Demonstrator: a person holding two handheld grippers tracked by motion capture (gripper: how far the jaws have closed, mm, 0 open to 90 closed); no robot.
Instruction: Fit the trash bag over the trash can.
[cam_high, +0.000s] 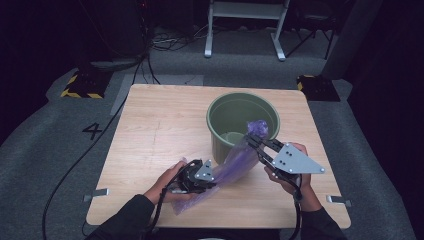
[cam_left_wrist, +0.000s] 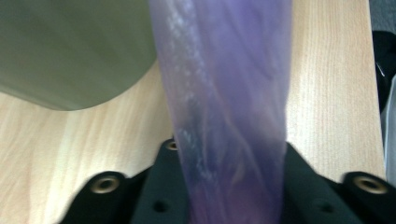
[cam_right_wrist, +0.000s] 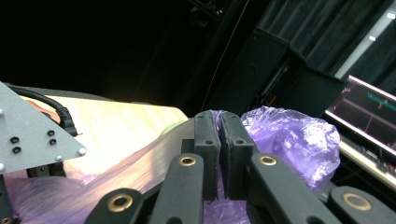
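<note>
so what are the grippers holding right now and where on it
Both are shut on the purple plastic bag: the right gripper pinches its bunched end above the green bucket, the left gripper its lower part near the table.

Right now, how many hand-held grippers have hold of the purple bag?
2. The left hand-held gripper clamps the purple bag near the table's front edge; the right hand-held gripper pinches its bunched far end at the green bin's rim.
</note>
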